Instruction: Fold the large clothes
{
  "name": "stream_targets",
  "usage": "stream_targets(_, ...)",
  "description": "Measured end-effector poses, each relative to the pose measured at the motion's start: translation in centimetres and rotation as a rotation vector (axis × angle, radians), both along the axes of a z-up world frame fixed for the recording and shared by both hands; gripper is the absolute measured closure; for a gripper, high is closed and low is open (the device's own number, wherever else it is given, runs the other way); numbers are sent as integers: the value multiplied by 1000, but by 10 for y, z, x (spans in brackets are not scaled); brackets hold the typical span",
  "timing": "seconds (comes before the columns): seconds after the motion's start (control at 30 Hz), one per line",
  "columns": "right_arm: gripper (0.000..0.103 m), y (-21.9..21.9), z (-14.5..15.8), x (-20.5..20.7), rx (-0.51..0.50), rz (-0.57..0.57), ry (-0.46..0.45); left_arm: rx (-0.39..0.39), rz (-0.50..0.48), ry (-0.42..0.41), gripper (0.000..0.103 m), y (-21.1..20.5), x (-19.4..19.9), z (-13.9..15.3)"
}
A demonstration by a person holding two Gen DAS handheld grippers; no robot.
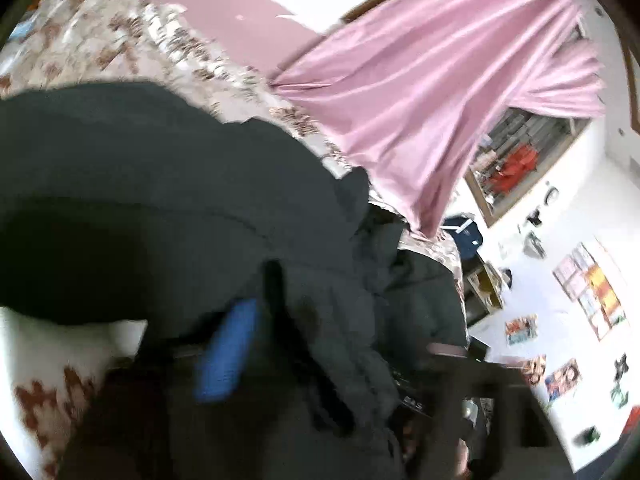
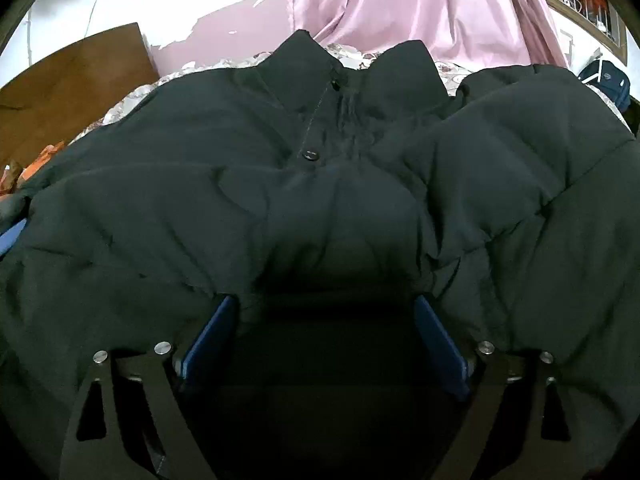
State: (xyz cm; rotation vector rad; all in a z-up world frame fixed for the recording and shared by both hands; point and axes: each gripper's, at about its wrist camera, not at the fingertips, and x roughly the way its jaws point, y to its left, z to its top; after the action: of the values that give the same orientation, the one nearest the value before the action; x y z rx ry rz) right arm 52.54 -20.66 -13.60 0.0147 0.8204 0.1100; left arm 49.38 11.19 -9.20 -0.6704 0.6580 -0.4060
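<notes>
- Jacket (image 2: 240, 184): a dark, puffy quilted coat lying front-up on a floral bedspread (image 1: 168, 44). In the right wrist view its long axis runs from the camera away toward the pink curtain (image 2: 400, 4), with the stand-up collar (image 2: 348, 64) at the far end.
- Its front placket runs down the middle with one dark snap button (image 2: 310, 155). The padding is creased in soft horizontal channels, and a sleeve (image 2: 540, 152) bulges up on the right side of that view.
- Right gripper (image 2: 326, 312): jaws spread wide, the blue pads (image 2: 212, 340) sunk into the fabric on either side of a hump of jacket. They do not look pressed together on it.
- Left gripper (image 1: 360, 368): the view is blurred. One blue pad (image 1: 228, 352) shows over the dark fabric and the other finger stands well apart, so the jaws are wide with nothing gripped.
- No container holding anything can be made out.
</notes>
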Motion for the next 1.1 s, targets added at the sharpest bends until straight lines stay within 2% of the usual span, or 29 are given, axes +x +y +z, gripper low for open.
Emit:
stream_targets(0.03,13,-1,0,-1,3,1,-2,13,11,-5,0,1,-6,5)
stream_targets(0.1,13,-6,0,-4,9,3,-6,25,41,33,0,7,-16,13)
stream_targets(0.23,10,-5,1,-11,11,4,-11,-52,126,134,0,43,-36,14)
stream_targets(0.3,9,-5,1,-14,8,4,-11,-95,218,163,0,73,-53,12)
stream_targets(0.4,8,-4,1,-15,1,4,-11,-146,420,204,0,124,-79,2)
stream_targets(0.5,7,-2,3,-19,-13,-6,-14,-266,629,232,0,178,-100,-20)
stream_targets(0.53,7,0,3,-21,-24,-9,-17,-311,655,233,0,187,-103,-27)
stream_targets(0.6,4,2,5,-23,-45,-16,-23,-423,694,254,0,210,-111,-47)
stream_targets(0.67,4,5,9,-24,-79,-43,-24,-488,712,280,0,223,-115,-62)
stream_targets(0.73,4,10,17,-25,-89,-73,-19,-547,684,290,0,232,-111,-69)
stream_targets(0.93,3,52,48,-25,77,-25,-17,-619,743,267,0,251,-105,-86)
stream_targets(1.0,3,77,58,-19,107,15,-22,-607,772,292,1,256,-104,-93)
stream_targets(1.07,3,107,67,-10,89,60,-35,-601,830,313,15,261,-110,-101)
stream_targets(1.1,3,116,68,-6,71,73,-42,-605,842,320,18,263,-111,-106)
